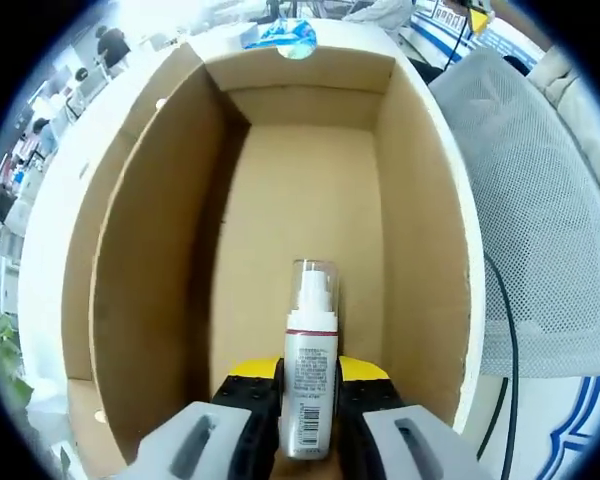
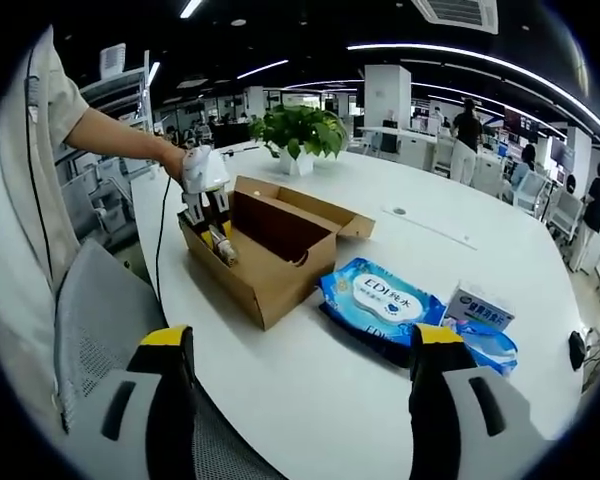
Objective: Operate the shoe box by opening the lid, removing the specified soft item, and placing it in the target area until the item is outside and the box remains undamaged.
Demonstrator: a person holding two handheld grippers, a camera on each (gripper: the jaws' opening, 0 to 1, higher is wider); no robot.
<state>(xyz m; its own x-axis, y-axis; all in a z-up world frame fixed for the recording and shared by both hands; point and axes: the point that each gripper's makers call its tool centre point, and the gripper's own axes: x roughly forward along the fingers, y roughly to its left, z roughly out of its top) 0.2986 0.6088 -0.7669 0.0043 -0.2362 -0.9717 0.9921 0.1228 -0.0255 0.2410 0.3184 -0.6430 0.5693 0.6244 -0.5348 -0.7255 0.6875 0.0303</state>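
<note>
Already open, the shoe box (image 2: 265,255) at frame centre. Left claw (image 1: 308,400) pinching a spray bottle (image 1: 310,370) inside; right claw (image 2: 295,390) spread, idle. Still to lift out and set on the tabletop (image 2: 460,235).

Blue wet-wipes pack (image 2: 372,298) and small white carton (image 2: 479,305) lying side by side on the white bench (image 2: 450,250), potted green plant (image 2: 300,133) standing farther back, grey mesh chair (image 1: 540,220) just beside the bench edge.

A round white table (image 2: 410,270) spans the frame's middle, bearing an open cardboard shoe box (image 2: 270,245) at centre-left, blue wipe packs (image 2: 375,300) lower right, a potted plant (image 2: 300,135) at top centre.
</note>
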